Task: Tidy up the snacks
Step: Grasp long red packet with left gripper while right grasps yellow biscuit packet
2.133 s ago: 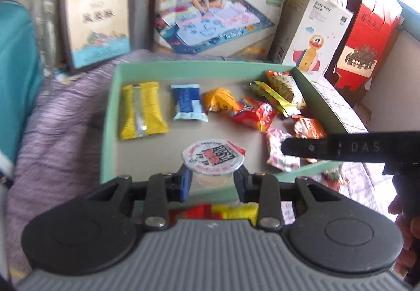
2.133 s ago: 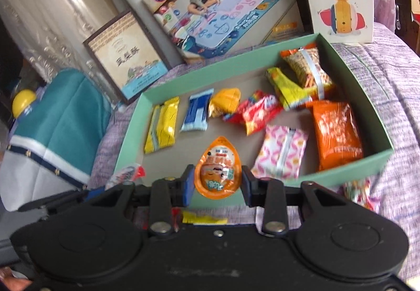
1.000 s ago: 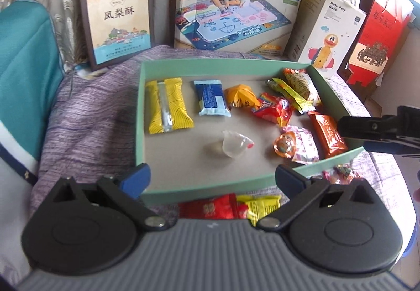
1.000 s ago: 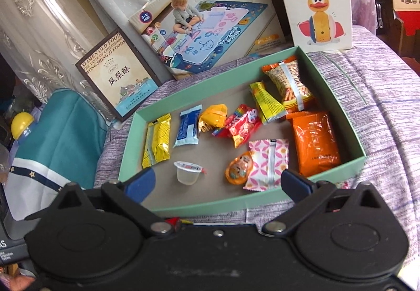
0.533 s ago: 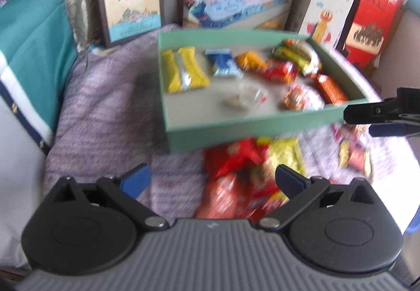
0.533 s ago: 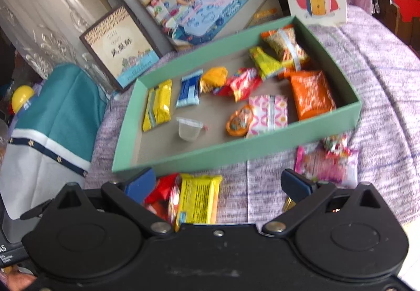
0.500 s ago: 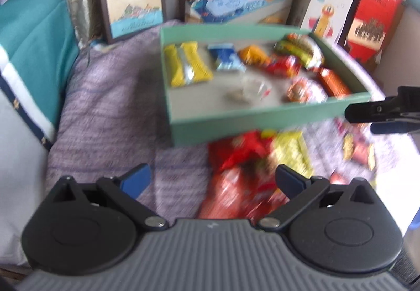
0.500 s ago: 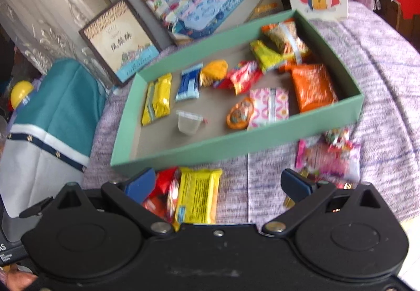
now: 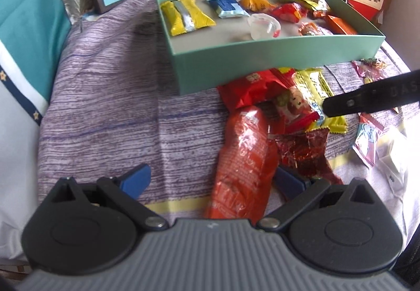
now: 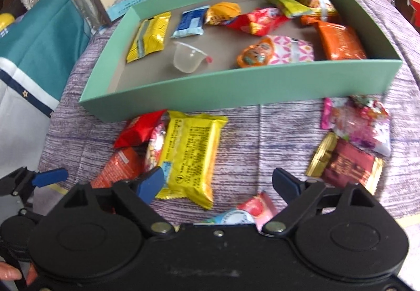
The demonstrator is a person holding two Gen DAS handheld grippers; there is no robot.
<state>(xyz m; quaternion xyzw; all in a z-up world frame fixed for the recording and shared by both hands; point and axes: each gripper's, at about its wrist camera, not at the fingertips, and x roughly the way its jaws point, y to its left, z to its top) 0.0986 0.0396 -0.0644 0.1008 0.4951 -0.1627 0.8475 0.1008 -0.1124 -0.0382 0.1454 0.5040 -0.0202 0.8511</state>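
My left gripper stood spread wide, a long crinkly red foil packet running between its fingers and hiding part of the right one. My right gripper gaped too, its left pad over a flat yellow plastic wrapper. A pink packet was cut off below. Beyond, the shallow mint-green cardboard box held a clear plastic jelly cup among glossy snacks.

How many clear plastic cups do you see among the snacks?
1. The clear cup lies inside the green box, between the yellow packet and the egg-shaped orange snack. Loose packets might hide others.
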